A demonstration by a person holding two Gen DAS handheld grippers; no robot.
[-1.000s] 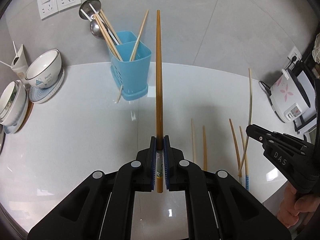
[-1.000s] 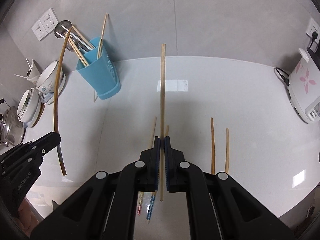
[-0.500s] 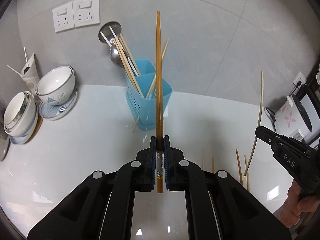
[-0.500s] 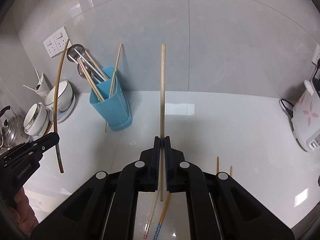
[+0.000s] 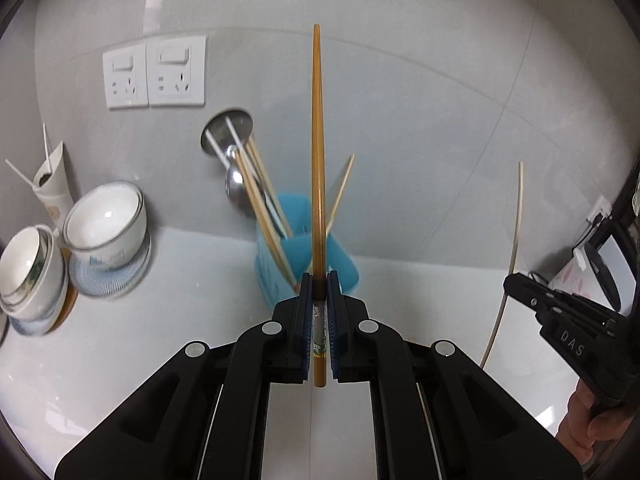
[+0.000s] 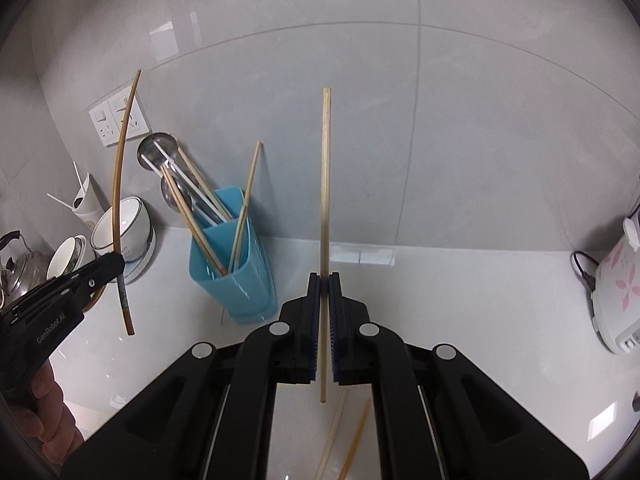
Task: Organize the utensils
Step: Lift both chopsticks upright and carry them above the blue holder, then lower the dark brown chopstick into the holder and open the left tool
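White desk (image 6: 460,300) is carrying a blue utensil holder (image 6: 236,280) bristling with chopsticks; each hand-held gripper, left (image 5: 319,286) and right (image 6: 324,286), is clenching one chopstick, brown (image 5: 317,140) and pale (image 6: 325,180), pointing up-frame.

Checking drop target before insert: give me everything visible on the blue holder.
The blue holder is a tall plastic caddy with a wider base, slotted walls and two compartments. It stands upright on the white counter by the grey wall. One compartment holds chopsticks and a metal ladle; the other holds a single chopstick. Neither gripper touches it.
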